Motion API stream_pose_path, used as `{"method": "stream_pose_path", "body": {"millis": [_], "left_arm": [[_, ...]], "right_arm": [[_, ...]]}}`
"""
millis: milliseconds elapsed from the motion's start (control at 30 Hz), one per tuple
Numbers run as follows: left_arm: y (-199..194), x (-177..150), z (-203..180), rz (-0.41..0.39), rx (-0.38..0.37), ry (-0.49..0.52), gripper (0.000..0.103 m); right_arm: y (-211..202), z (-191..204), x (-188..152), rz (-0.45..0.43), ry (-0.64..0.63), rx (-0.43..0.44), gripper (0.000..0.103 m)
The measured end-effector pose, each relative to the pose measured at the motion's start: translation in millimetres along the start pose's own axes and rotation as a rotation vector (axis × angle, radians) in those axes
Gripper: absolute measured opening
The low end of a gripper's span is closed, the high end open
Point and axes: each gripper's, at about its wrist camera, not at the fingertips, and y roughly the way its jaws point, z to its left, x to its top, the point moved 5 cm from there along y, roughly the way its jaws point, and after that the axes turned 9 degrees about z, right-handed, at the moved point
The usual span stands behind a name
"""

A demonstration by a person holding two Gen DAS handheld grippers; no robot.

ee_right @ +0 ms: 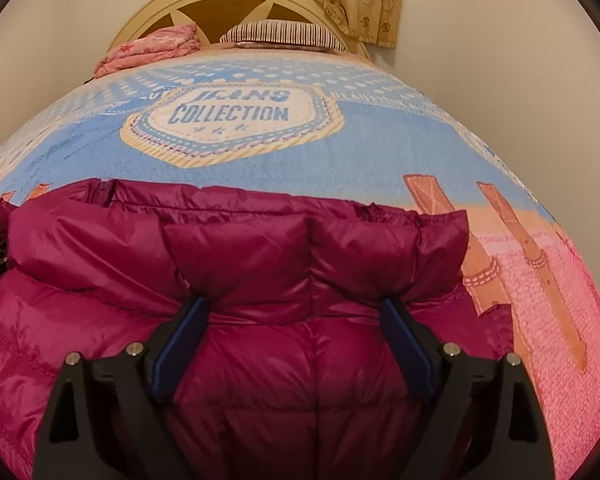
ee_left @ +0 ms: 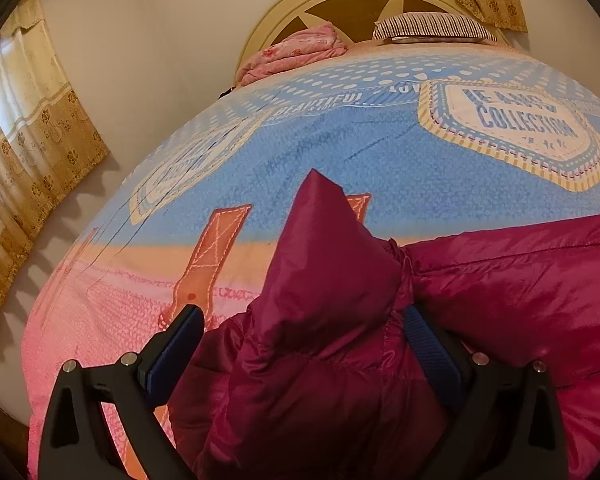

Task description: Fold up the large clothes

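I see the task item, a magenta quilted puffer jacket [ee_right: 236, 280], as glossy, thick and stitched into padded panels; it lies on the near end of the bedspread [ee_right: 380, 152], well short of the "JEANS COLLECTION" emblem [ee_right: 232, 120] that I use as my landmark. From the right wrist view I read the emblem squarely and see the jacket's folded upper edge as a thick roll running across the bed on the near side of the emblem. The left wrist view alone shows me a pointed peak of jacket fabric [ee_left: 324, 248] standing up toward the emblem, plus a curtain [ee_left: 32, 136] on the side wall. Both views show the headboard [ee_right: 224, 4], a striped pillow [ee_right: 284, 34] and a pink bundle [ee_right: 152, 50] beyond the emblem. My right gripper [ee_right: 294, 312] stands wide, its blue pads flanking a bulge of the jacket and touching it at the sides; I cannot tell whether they press it. My left gripper [ee_left: 304, 328] also stands wide, with the jacket mound filling the gap; its left pad looks just apart from the fabric, and its right pad is partly buried.
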Motion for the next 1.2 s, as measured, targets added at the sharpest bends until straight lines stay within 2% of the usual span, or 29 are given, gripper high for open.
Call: {"method": "stream_pose_path", "body": {"millis": [733,1200], "left_arm": [[2.1,-1.0,1.4,0.006,-0.004,-0.003,0.101],[-0.9,0.0,-3.3,0.004,0.033,0.018,0.101]], "right_arm": [[13.7,-2.7,1.1,0.060,0.006,-0.016,0.096],[16.0,-2.5,1.9,0.067,0.009,-0.022,0.098]]}}
